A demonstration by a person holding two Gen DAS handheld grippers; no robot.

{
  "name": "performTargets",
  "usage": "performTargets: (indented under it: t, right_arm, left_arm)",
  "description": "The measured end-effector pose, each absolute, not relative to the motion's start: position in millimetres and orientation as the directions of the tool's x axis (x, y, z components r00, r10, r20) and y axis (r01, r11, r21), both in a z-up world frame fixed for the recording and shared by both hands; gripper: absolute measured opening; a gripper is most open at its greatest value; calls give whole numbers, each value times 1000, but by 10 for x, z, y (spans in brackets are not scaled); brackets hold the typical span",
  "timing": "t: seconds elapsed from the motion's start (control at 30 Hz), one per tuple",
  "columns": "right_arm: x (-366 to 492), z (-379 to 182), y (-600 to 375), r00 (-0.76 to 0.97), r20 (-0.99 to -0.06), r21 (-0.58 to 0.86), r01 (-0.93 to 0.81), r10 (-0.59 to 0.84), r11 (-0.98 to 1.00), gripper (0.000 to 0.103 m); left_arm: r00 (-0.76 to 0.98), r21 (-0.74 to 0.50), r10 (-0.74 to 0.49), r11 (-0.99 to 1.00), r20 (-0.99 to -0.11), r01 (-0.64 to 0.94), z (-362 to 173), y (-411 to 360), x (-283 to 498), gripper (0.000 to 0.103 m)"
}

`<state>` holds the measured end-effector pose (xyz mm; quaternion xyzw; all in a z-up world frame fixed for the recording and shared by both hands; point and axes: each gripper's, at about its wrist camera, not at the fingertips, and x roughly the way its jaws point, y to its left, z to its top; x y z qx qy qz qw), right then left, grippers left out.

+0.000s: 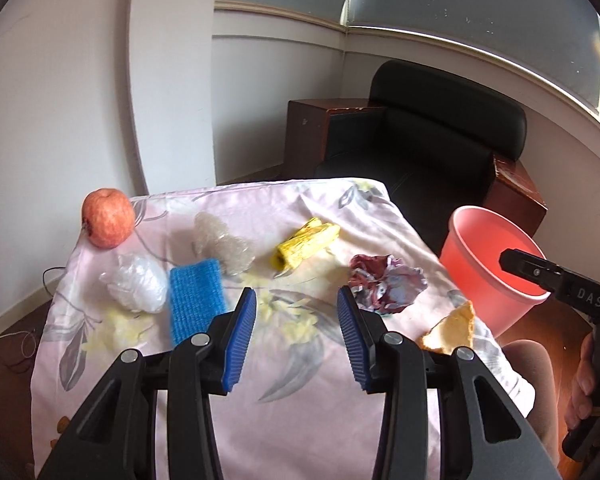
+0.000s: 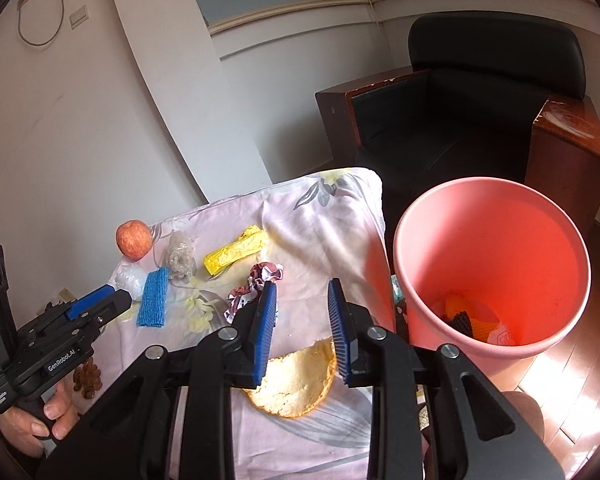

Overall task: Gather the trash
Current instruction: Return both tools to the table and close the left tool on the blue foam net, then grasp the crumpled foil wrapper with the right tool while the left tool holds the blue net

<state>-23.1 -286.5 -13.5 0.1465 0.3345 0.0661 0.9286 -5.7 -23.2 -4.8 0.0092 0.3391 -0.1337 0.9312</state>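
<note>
Some scraps already lie in the pink plastic bin. Crumpled wrapper, yellow packet, bread slice remain on the tabletop — both grippers' jaws gape, empty.

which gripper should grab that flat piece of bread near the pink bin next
Right, probably. The right gripper hangs open and empty directly over the bread, with the pink bin just beside it. The left gripper, also open, faces the table's middle.
</note>
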Motion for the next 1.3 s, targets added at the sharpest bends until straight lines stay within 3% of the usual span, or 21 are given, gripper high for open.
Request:
performTargets:
  t: [0.37, 0.8, 0.97, 1.03, 1.3]
  right_arm:
    - [-105, -254, -2566, 717, -646, 305, -72, 262, 950, 27]
    - [-35, -306, -2557, 702, -667, 298, -54, 248, 953, 27]
    - [3, -336, -2568, 691, -676, 308, -52, 257, 950, 27]
    - [23, -365, -2572, 680, -682, 322, -51, 270, 945, 27]
    - [62, -448, -2555, 656, -696, 342, -57, 293, 938, 27]
  left_arm:
    - [702, -83, -109, 994, -704, 72, -469, 404, 93, 41]
    - [606, -149, -119, 989, -787, 1, -823, 417, 558, 41]
    - [593, -131, -123, 991, -795, 29, -852, 330, 566, 13]
    - [598, -113, -111, 993, -794, 35, -837, 291, 556, 7]
    - [636, -167, -165, 984, -753, 57, -629, 294, 403, 5]
